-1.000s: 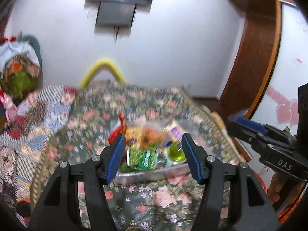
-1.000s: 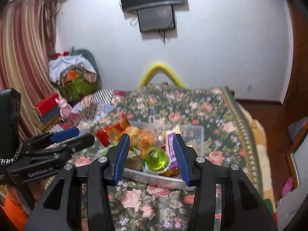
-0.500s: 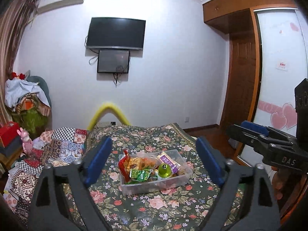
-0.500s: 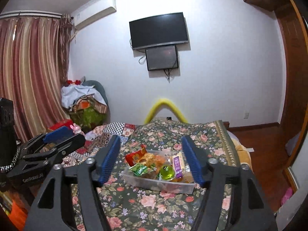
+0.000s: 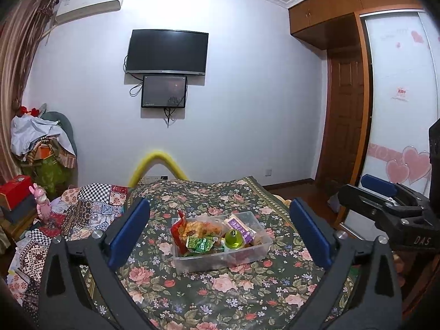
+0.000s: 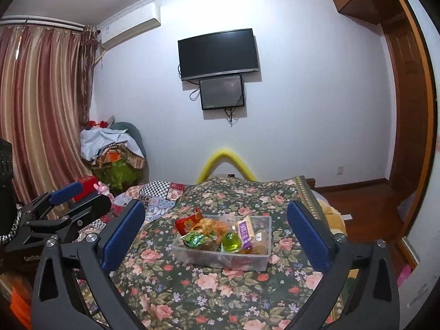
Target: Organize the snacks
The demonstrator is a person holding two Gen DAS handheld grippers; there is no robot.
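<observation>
Both grippers hang back, fingers spread wide and empty: left gripper point(image 5: 218, 232), right gripper point(image 6: 216, 231). The snacks point(image 6: 217, 232) sit heaped inside the clear bin point(image 5: 220, 261) on the floral bed point(image 5: 233, 291). Looks finished, nothing lies loose outside.

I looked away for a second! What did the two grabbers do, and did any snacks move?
Both pulled up and back from the snack box, which looks farther off now. The left gripper and right gripper both opened wide; neither holds anything. The snacks stayed put: the green jelly cup, purple bar and red packet lie in the box on the flowered bedspread.
</observation>
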